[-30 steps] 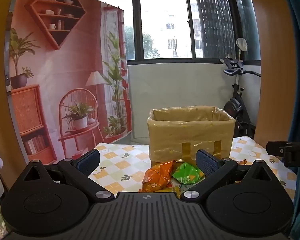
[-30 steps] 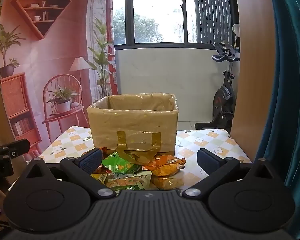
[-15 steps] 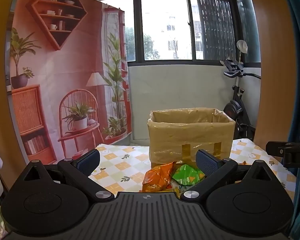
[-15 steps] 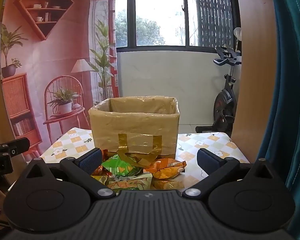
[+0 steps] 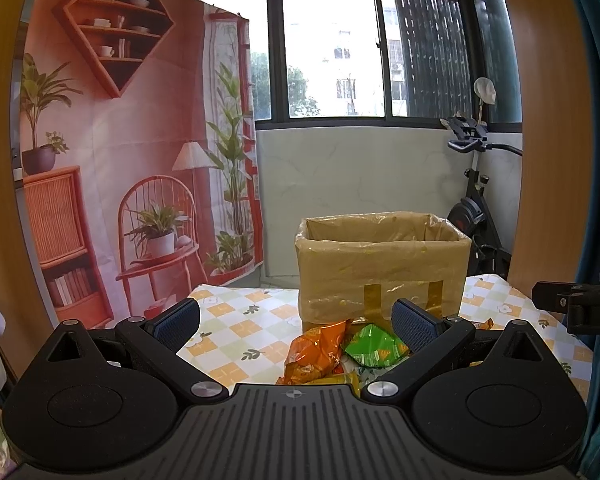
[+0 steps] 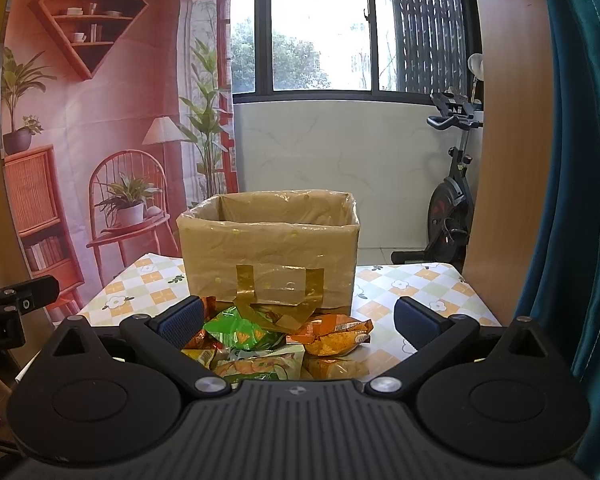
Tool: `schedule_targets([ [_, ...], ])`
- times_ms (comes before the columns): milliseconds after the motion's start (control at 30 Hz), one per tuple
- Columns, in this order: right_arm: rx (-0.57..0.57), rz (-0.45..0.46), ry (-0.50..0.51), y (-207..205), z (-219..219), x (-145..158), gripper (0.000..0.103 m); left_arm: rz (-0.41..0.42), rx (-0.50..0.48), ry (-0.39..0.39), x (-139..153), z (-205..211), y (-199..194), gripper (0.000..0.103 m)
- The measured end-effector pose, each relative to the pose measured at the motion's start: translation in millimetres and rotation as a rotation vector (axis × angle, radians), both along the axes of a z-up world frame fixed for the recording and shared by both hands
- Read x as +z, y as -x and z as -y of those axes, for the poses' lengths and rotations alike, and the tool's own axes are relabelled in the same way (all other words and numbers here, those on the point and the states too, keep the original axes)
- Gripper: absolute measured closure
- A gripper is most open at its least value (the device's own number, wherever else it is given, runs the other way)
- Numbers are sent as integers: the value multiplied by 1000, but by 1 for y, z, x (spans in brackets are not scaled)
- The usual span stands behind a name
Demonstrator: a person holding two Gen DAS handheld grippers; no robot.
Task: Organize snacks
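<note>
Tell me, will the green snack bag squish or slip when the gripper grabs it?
The green snack bag looks puffy and crinkled, so it probably squishes and feels light. Its shiny foil may slip between the pads. It lies on other packets, so those could shift.

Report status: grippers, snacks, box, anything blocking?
Left gripper open, empty. Right gripper open, empty. Snack packets piled before cardboard box, untouched. Nothing blocking.

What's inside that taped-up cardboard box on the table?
Only the upper inner walls of the cardboard box show, lined with shiny plastic. Its front wall hides the bottom, so any contents cannot be seen. The snack bags lie outside, in front.
</note>
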State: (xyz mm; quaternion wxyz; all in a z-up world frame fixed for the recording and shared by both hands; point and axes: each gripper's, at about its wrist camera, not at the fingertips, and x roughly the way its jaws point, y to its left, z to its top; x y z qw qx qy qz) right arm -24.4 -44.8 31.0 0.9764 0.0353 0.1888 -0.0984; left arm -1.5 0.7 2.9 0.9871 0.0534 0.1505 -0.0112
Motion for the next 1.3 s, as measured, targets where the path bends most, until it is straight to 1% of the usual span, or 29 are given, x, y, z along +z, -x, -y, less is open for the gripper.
schedule_targets([
  [1300,0,-4,2,-1,1,-4,0,-4,-1,1,-1,0,-1,0],
])
